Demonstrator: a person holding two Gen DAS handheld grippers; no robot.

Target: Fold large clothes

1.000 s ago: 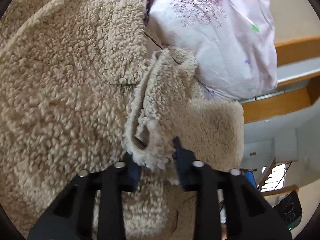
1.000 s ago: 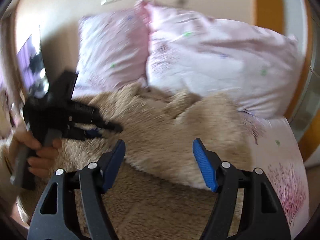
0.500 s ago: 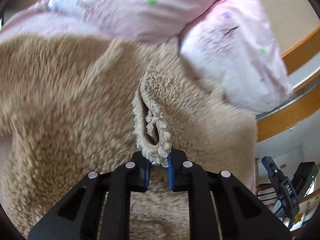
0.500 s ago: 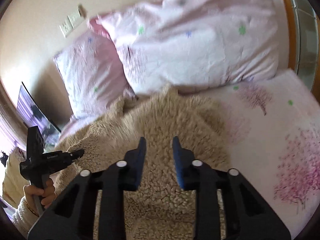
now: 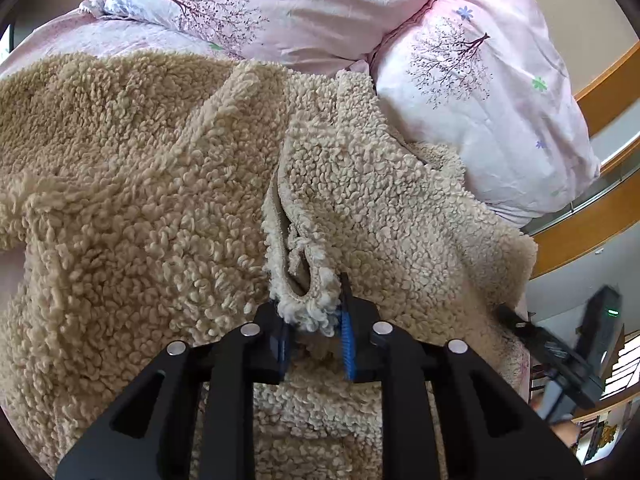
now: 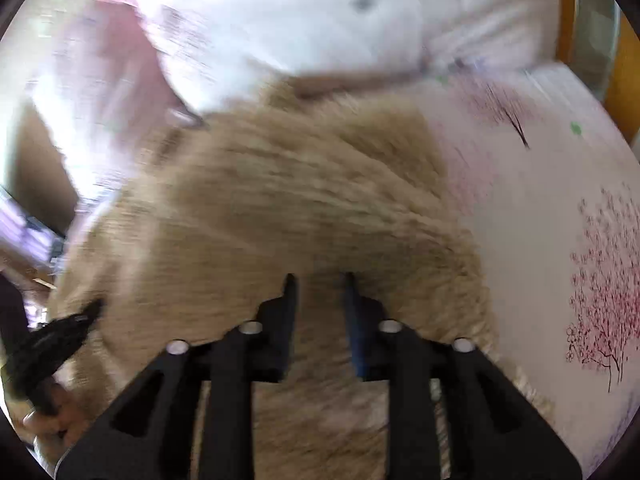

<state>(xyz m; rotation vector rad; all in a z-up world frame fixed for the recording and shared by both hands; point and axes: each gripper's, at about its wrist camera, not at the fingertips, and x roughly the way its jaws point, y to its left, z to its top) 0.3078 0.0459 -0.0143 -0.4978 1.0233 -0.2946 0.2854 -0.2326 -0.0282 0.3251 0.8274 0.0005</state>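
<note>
Beige fleece coat [image 5: 160, 208] between left gripper [image 5: 312, 328] fingertips

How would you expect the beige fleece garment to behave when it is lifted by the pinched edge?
Probably floppy: the fleece garment already bunches between the left gripper fingers. Its thick pile suggests bulk and a good grip, so slipping seems unlikely.

We see fleece garment [image 5: 160, 208] ahead of left gripper [image 5: 312, 336], pillows [image 5: 472, 92] behind, bedsheet [image 6: 552, 220] right of garment.

curly, nubby beige fleece garment [image 5: 160, 200]; smooth printed cotton pillows [image 5: 480, 100]; matt black plastic jaws.
</note>
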